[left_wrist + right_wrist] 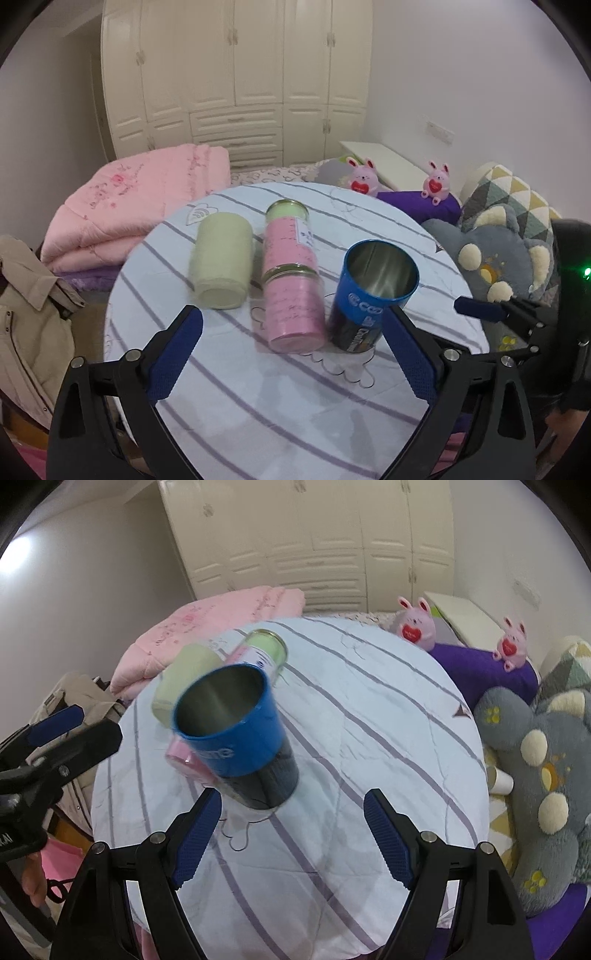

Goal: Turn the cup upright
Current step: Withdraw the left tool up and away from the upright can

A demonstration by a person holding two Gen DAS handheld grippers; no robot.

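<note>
A round counter [258, 398] covered in a white cloth with purple stripes is seen from above. The blue metal cup [373, 295] stands upright on it, open mouth up, its shiny inside visible, at about 3 o'clock from the counter's middle in the left wrist view. Just beside it, toward 9 o'clock, two pink jars [291, 273] are seen lying end to end, and further toward 9 o'clock a pale green cup [221, 258] lies on its side.

The left gripper [293, 354] is held spread wide, nothing between its blue pads; its right pad is seen close in front of the blue cup. The right gripper [291, 834] is likewise spread and empty, with the blue cup [236, 731] just beyond its left pad.

Pink plush rabbits [364, 179] and a folded pink quilt [136, 206] are seen behind the counter.
</note>
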